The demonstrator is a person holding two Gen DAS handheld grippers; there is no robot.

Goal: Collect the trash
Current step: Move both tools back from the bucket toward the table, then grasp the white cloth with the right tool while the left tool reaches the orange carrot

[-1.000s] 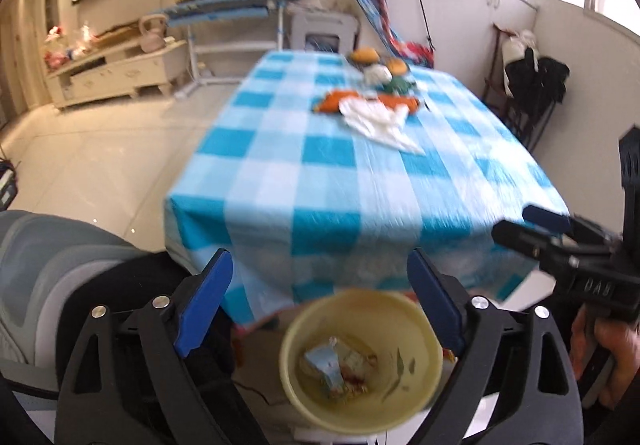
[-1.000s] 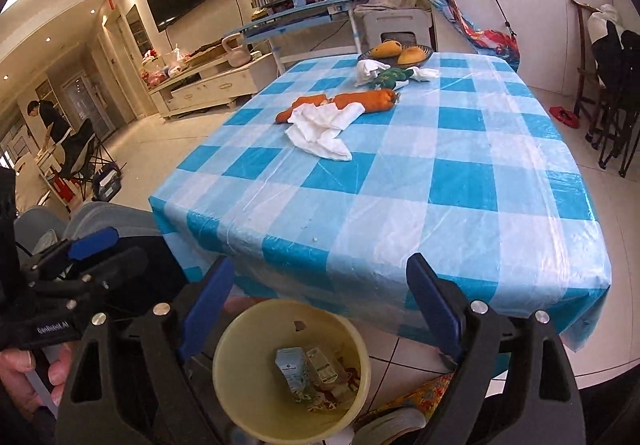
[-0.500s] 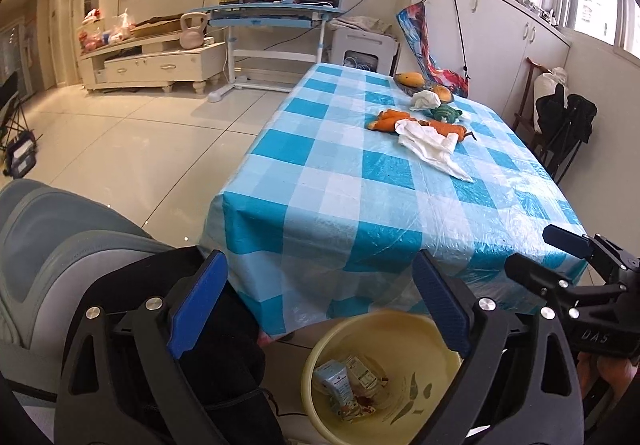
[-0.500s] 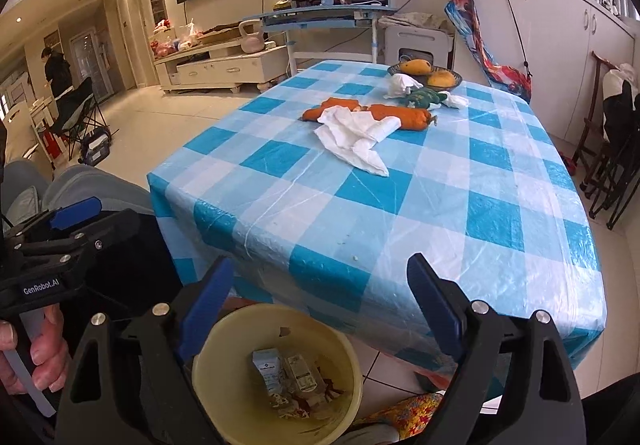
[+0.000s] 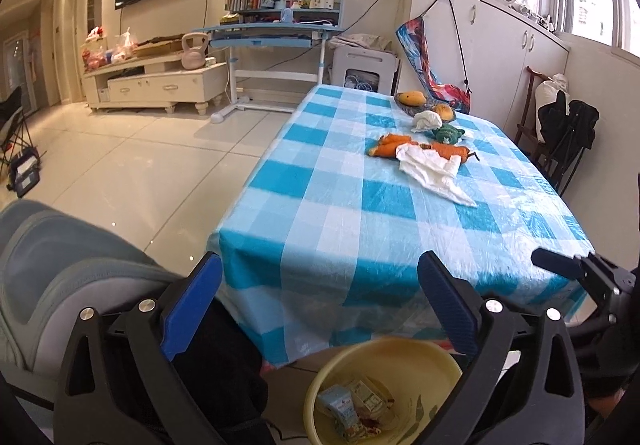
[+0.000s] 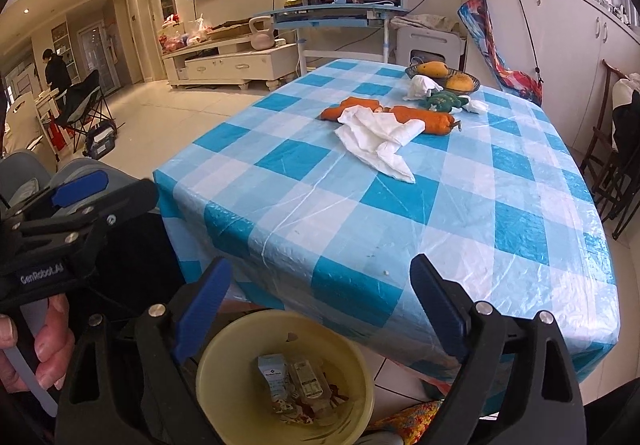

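Since a second ago both cameras have tilted upward, so the yellow bin [image 5: 382, 391] sits lower in view and more of the room shows beyond the table [image 5: 360, 237]. The left gripper [image 5: 318, 309] is spread wide with nothing between its blue pads, and the right gripper [image 6: 320, 305] is likewise spread and empty. Directly below the table's near edge stands the bin, holding small cartons [image 6: 290, 381] and what look like scraps, though these are too blurred to name. Farther along the table, past its middle, a crumpled white tissue [image 6: 378, 139] lies partly over two orange carrot toys [image 6: 422, 119]. Just beyond these rest a green plush toy [image 6: 444, 100] and another white wad [image 6: 422, 85], next to a dark bowl [image 6: 442, 73] of yellow fruit at the table's far end.
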